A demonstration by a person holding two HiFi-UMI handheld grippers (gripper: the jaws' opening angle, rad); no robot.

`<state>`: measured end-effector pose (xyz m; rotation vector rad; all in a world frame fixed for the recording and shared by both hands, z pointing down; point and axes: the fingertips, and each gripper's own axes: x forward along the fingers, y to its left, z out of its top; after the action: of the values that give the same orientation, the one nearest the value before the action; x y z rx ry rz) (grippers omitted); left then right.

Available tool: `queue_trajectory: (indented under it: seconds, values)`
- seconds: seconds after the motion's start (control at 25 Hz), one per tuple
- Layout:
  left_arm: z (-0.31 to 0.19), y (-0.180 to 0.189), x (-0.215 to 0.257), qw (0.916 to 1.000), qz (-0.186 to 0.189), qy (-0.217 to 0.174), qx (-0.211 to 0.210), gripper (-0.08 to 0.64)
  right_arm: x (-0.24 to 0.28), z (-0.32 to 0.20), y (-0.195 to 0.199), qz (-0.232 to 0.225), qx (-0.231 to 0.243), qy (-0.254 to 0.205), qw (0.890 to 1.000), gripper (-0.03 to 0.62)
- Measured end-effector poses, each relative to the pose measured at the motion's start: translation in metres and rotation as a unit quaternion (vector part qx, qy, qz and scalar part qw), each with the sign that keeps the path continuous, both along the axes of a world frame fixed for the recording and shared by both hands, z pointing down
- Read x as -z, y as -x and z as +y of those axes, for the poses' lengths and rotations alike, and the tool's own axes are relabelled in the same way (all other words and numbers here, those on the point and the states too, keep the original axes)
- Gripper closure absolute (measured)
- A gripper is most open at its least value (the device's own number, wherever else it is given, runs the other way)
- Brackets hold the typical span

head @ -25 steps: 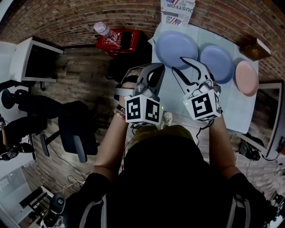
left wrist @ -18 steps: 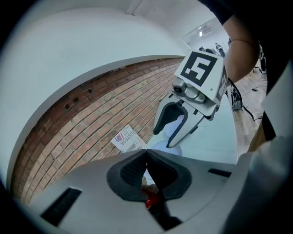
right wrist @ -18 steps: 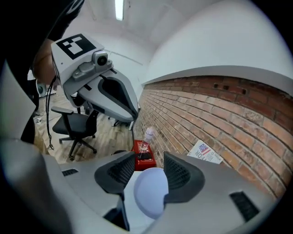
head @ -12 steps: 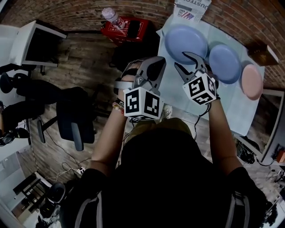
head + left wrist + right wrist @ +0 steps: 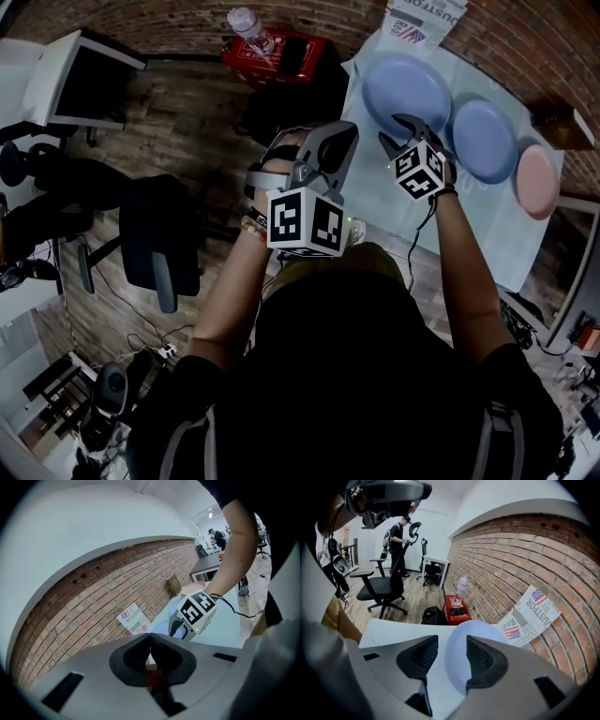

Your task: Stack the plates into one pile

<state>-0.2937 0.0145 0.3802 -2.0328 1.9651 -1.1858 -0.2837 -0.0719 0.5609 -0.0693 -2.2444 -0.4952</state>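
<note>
The pale table [image 5: 497, 234] carries three plates side by side: a large blue plate [image 5: 405, 89], a smaller blue plate [image 5: 484, 141] and a pink plate [image 5: 537, 182]. The right gripper [image 5: 398, 131] has jaws that have just been opening; they stand wide, and the large blue plate's near rim shows in the gap, unpressed. The left gripper [image 5: 314, 141] has its jaws closed on nothing.

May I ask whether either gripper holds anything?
Nothing: left gripper is shut, empty; right gripper, jaws just opened, stands empty at the large blue plate.
</note>
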Motion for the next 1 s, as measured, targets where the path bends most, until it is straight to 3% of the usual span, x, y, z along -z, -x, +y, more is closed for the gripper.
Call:
queue_trajectory:
  seconds: [0.44,1.0]
  values:
    - [0.002,0.019,-0.001,0.9999,0.008,-0.007,-0.008,0.538,-0.072,0.000,0.000,0.092,0.003,-0.027,0.995,0.397]
    - [-0.025,0.046,-0.002,0.9964,0.011,-0.014,-0.083,0.538,-0.090,-0.025,0.019,0.126,-0.055,-0.032,0.990,0.399]
